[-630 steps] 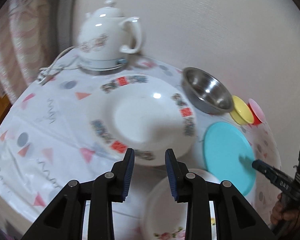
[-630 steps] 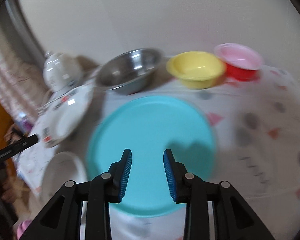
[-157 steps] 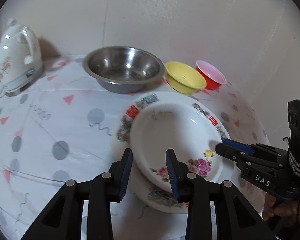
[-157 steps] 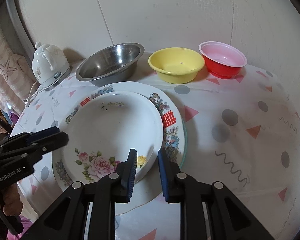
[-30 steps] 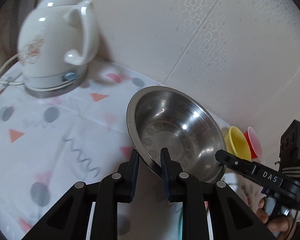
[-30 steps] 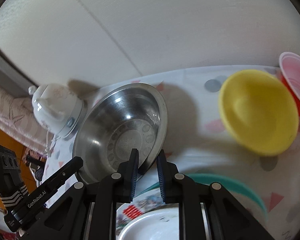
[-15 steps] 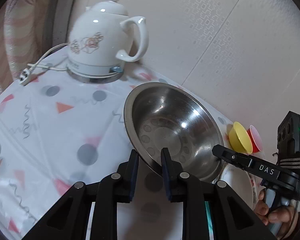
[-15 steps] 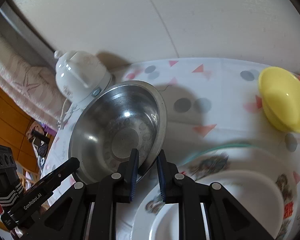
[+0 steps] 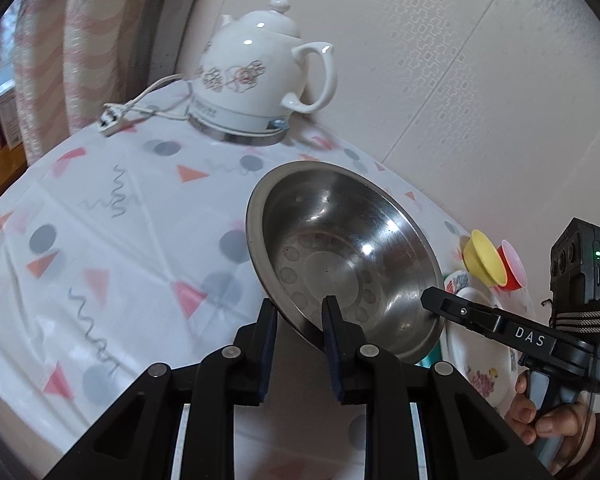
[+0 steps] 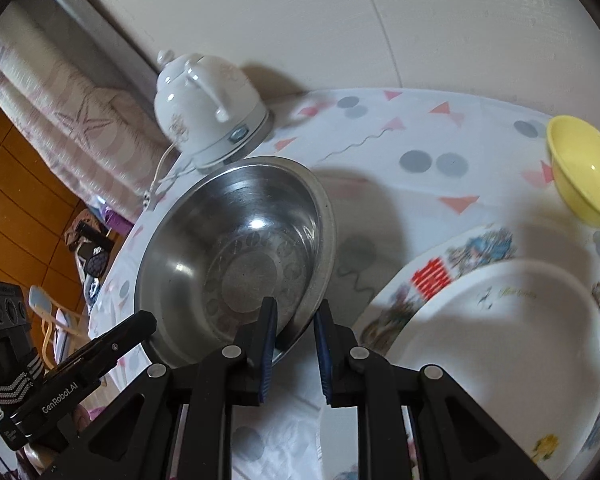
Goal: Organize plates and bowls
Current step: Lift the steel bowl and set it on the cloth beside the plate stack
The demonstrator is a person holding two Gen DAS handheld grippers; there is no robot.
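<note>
A steel bowl (image 9: 340,248) (image 10: 236,248) hangs tilted above the table, carried from both sides. My left gripper (image 9: 298,312) is shut on its near rim, one finger inside and one outside. My right gripper (image 10: 294,320) is shut on the opposite rim, and shows in the left wrist view as a black arm at the right. The stack of white patterned plates (image 10: 500,320) (image 9: 480,352) lies to the right, over a teal plate edge (image 9: 432,360). A yellow bowl (image 10: 584,168) (image 9: 482,260) and a red bowl (image 9: 512,266) stand further right.
A white electric kettle (image 9: 256,80) (image 10: 208,112) with its cord (image 9: 140,100) stands at the back left near the wall. The table wears a white cloth (image 9: 100,220) with triangles and dots. A curtain (image 9: 60,60) hangs left; the floor (image 10: 28,200) lies beyond the table edge.
Both grippers have carried the steel bowl leftward, away from the yellow and red bowls toward the kettle side. The plate stack has come further into the right wrist view.
</note>
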